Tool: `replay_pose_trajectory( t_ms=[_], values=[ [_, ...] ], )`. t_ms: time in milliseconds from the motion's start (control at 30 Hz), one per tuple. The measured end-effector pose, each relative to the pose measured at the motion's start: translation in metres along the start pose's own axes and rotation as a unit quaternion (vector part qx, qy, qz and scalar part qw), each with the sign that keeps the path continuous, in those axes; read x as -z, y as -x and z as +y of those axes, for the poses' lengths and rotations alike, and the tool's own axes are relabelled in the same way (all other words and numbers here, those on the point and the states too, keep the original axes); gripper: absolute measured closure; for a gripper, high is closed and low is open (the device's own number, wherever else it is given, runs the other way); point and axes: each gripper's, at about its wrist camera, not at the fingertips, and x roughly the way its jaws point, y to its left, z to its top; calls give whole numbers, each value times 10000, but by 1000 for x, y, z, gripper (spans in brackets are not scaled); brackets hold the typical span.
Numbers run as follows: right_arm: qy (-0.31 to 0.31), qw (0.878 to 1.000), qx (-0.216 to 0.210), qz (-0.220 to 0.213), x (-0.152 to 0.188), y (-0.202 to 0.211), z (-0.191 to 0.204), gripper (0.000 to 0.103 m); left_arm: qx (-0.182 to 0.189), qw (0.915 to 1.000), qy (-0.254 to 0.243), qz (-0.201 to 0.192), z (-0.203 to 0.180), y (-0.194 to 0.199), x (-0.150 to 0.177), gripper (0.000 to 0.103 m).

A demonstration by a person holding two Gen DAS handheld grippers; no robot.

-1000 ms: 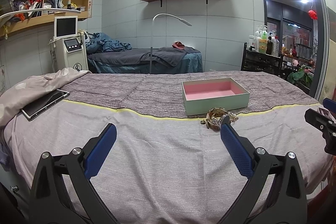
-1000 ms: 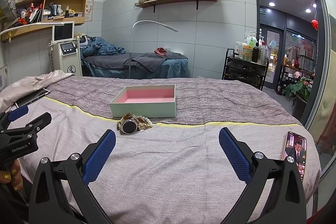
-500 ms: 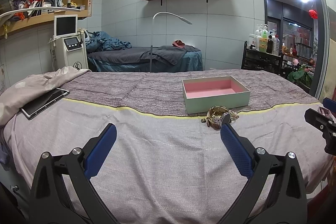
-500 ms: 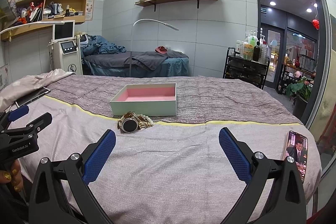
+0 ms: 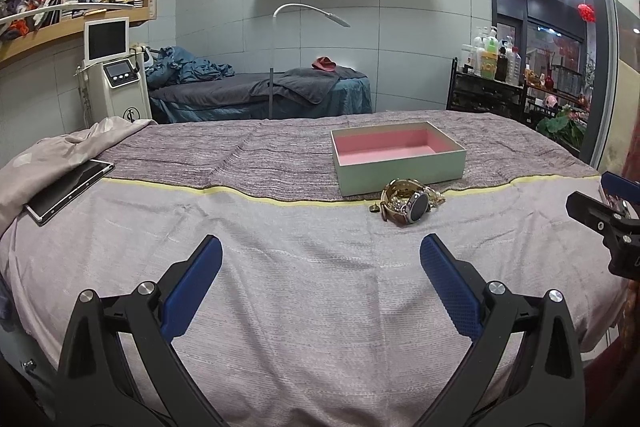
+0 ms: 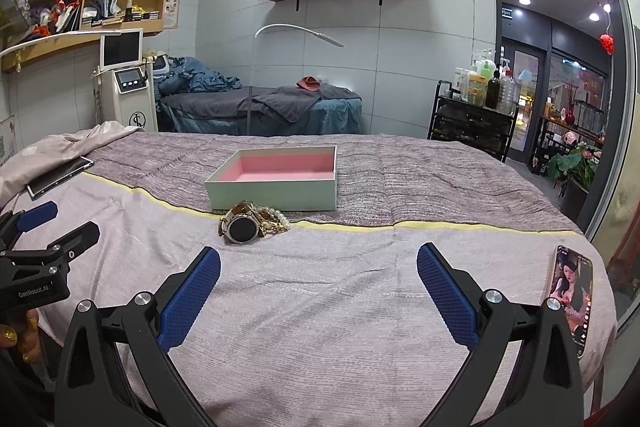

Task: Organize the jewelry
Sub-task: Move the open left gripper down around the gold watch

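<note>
A pale green box with a pink lining point(image 5: 400, 163) point(image 6: 276, 183) stands open on the bed. Just in front of it lies a small heap of jewelry point(image 5: 408, 203) point(image 6: 252, 221): a gold watch with a dark round face point(image 6: 242, 229), a pearl string point(image 6: 278, 217) and gold chain. My left gripper point(image 5: 320, 263) hovers open above the bedspread, the heap ahead of its right finger. My right gripper point(image 6: 318, 267) is open too, the heap ahead of its left finger. Each gripper shows at the edge of the other's view. Nothing is held.
A tablet point(image 5: 68, 191) point(image 6: 60, 177) lies at the bed's left side by a rumpled blanket point(image 5: 60, 151). A phone with a lit screen point(image 6: 570, 297) rests near the right edge. A second bed, a machine, a lamp and a bottle cart stand behind.
Both grippers have risen and eased back slightly, so the box and heap sit a little higher in view. Both stay open. Nothing on the bed has moved.
</note>
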Motion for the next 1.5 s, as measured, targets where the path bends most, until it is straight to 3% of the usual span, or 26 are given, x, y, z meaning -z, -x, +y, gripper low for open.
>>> replay_pose_trajectory(
  t_ms=[533, 733, 1000, 1167, 1333, 1500],
  values=[
    [-220, 9911, -567, 1183, 3, -76, -15, 6, 598, 9938, -197, 915, -14, -73, 1, 5],
    [-142, 9873, -720, 1412, -8, -106, -15, 6, 853, 9911, -409, 938, -24, -98, -13, 6],
    [403, 9859, -591, 1512, -24, -131, -14, 8, 1424, 9804, -849, 1068, -52, -134, -32, 29],
    [621, 9801, -804, 1703, -25, -145, -12, 21, 1795, 9708, -936, 1288, -62, -163, -38, 47],
    [1032, 9695, -1278, 1816, -27, -160, 1, 51, 1913, 9640, -1238, 1372, -74, -181, -40, 56],
    [1327, 9577, -1666, 1936, -31, -178, 9, 62, 2076, 9568, -1458, 1421, -82, -188, -43, 67]
  ],
)
